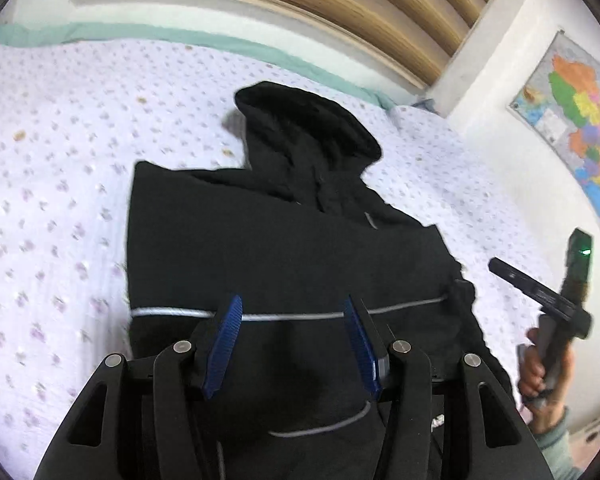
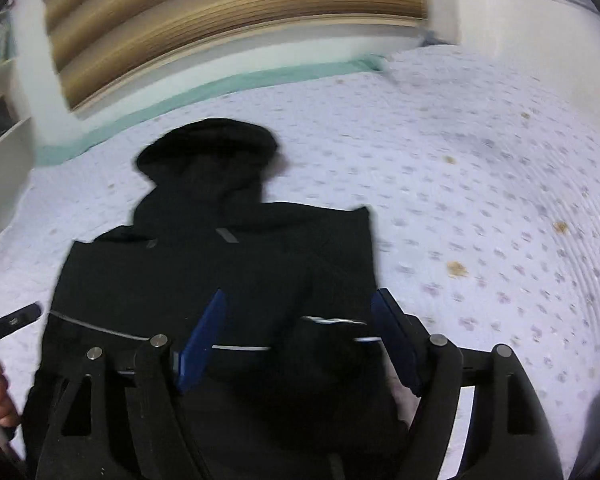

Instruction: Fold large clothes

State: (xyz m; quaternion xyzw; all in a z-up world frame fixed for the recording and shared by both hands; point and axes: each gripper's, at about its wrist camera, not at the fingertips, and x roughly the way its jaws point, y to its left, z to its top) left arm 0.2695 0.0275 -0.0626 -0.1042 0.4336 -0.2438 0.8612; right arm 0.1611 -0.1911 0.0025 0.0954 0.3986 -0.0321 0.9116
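Observation:
A black hooded jacket (image 1: 284, 240) with thin grey piping lies on the bed, its hood (image 1: 308, 120) pointing toward the headboard and its sides folded in. My left gripper (image 1: 292, 312) is open and empty above the jacket's lower part. In the right wrist view the jacket (image 2: 220, 264) lies ahead with its hood (image 2: 208, 148) at the far end. My right gripper (image 2: 298, 310) is open and empty over the jacket's lower right part. The right gripper's body, held in a hand, also shows in the left wrist view (image 1: 556, 304); its jaws are hidden there.
The bed has a white flower-print cover (image 1: 60, 184) with a teal edge (image 1: 220, 42) at the far end. A slatted wooden headboard (image 1: 340, 4) stands behind it. A coloured map (image 1: 580, 120) hangs on the right wall. White shelves (image 2: 0, 120) stand at the left.

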